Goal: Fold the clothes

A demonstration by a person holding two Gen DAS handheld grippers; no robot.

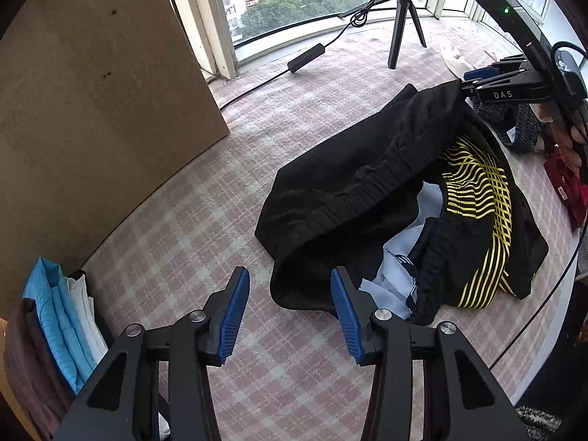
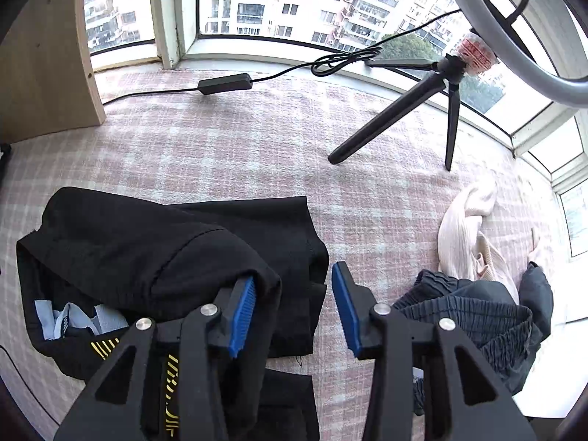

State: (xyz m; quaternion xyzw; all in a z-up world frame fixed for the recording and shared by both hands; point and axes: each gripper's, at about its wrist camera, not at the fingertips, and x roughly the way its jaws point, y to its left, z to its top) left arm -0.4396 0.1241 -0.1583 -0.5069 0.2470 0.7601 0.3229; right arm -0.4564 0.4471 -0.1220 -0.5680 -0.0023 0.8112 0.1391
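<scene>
On the pink plaid bench [image 1: 191, 228], black yellow-striped shorts [image 1: 367, 191] lie at two o'clock of the empty, wide-open left gripper [image 1: 290, 301]; right gripper [image 2: 294, 305] gapes, fabric draped over one finger.

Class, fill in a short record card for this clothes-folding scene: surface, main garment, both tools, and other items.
surface: pink checked cloth
main garment: black shorts with yellow stripes, crumpled, pale lining showing
left tool: open, holding nothing, at the garment's near edge
right tool: open, black fabric draped over one finger
folded stack: blue, white and brown clothes at far left
waiting clothes: cream garment, dark grey garment
other: black tripod, ring light
</scene>
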